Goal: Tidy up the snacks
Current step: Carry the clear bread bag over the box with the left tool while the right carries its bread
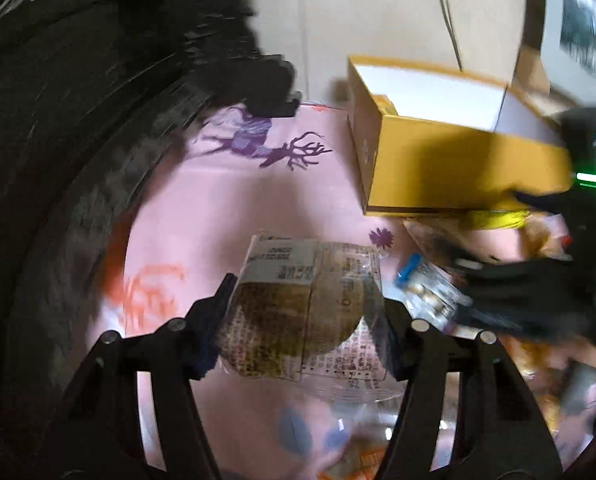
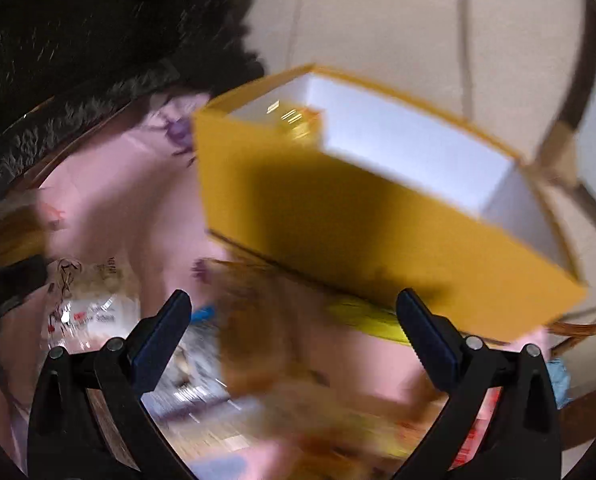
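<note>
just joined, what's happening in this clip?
Snack sorting on a pink tablecloth. The left gripper is shut on a clear-wrapped pastry packet. The right gripper is open and empty, above loose snacks beside the open yellow box, which already holds at least one item in a corner. Both views are motion-blurred.

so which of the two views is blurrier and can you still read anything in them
Right wrist view: heavy motion smear, the yellow box and the snacks below are streaked, nothing legible. Left wrist view: sharper at centre, the print on the clear snack packet in the left gripper shows but is too small to read; edges blur, fisheye bends the rim.
</note>
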Demonstrator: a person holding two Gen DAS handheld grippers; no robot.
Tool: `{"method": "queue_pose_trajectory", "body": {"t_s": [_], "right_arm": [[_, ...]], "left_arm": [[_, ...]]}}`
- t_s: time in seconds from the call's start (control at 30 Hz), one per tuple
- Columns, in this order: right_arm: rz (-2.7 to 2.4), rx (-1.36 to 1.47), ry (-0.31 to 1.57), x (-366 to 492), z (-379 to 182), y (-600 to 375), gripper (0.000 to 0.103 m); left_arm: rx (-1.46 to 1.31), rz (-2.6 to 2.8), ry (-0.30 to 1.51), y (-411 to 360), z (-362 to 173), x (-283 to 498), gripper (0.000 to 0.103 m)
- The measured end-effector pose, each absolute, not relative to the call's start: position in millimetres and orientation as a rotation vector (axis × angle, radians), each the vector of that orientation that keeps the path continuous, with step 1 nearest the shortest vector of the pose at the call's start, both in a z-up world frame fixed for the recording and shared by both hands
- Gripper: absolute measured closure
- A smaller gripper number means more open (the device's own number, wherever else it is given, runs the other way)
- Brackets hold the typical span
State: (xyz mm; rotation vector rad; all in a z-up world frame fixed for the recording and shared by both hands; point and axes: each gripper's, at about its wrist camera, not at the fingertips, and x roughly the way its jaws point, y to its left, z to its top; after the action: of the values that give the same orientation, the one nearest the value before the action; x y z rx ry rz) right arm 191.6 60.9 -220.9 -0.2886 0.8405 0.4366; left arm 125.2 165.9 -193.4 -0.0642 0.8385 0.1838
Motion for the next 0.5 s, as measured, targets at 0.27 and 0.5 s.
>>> {"method": "queue_pose_trajectory", "body": {"t_s": [0.27,0.5], "right_arm": [[0.421,-0.262,0.968,200.5,-257.0,89.5,0.033],[0.430,-0.274,0.905,178.8,-226.8,71.5,0.062]], "left_arm": [[-0.095,0.121,0.843,157.9,-213.8,85.9,0.040],[-0.106,0.125,0.877,154.4,-221.9,98.4,0.040]]}}
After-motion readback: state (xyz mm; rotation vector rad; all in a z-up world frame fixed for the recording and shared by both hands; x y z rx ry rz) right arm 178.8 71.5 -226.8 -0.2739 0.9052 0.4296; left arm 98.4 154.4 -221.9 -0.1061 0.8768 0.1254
